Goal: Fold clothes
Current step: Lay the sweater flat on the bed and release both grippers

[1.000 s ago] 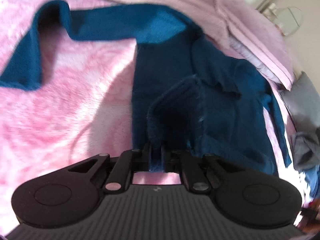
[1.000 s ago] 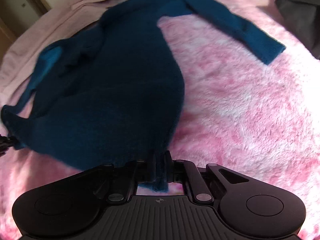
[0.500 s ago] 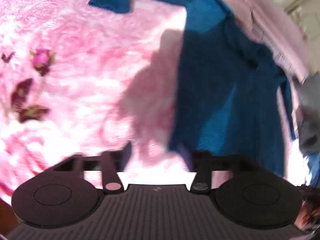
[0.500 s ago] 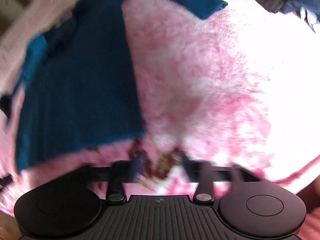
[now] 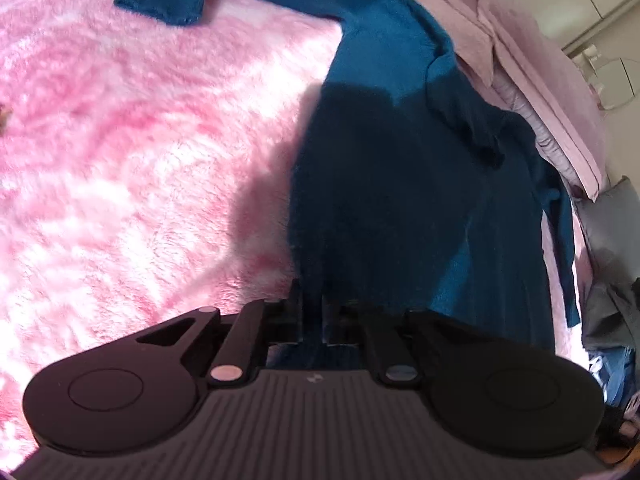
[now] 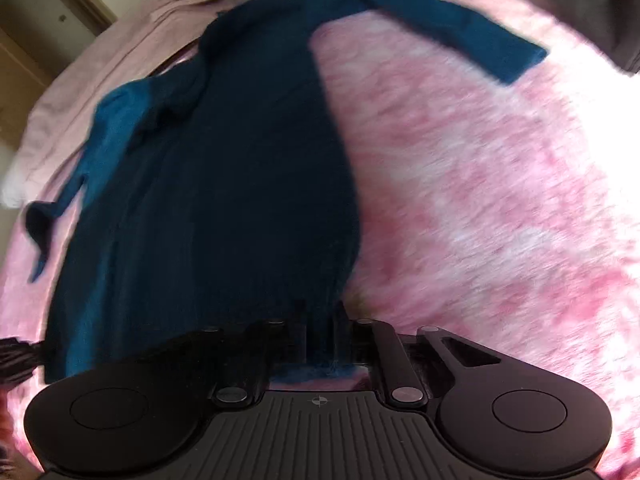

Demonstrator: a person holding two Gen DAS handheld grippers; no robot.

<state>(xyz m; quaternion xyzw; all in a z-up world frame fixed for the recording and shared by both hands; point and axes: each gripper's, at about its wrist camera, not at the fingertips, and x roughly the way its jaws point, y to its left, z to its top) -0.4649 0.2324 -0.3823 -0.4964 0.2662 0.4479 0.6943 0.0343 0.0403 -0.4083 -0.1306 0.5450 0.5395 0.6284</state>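
Both jaws reclosed on sweater (image 5: 384, 184) hem, blanket (image 5: 140, 140) beneath

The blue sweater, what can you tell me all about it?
The sweater is dark teal and looks like soft, fuzzy knit. It lies spread out on a fluffy pink blanket, one long sleeve stretched sideways, its top near pale pink bedding. Both the left gripper and right gripper pinch its bottom hem.
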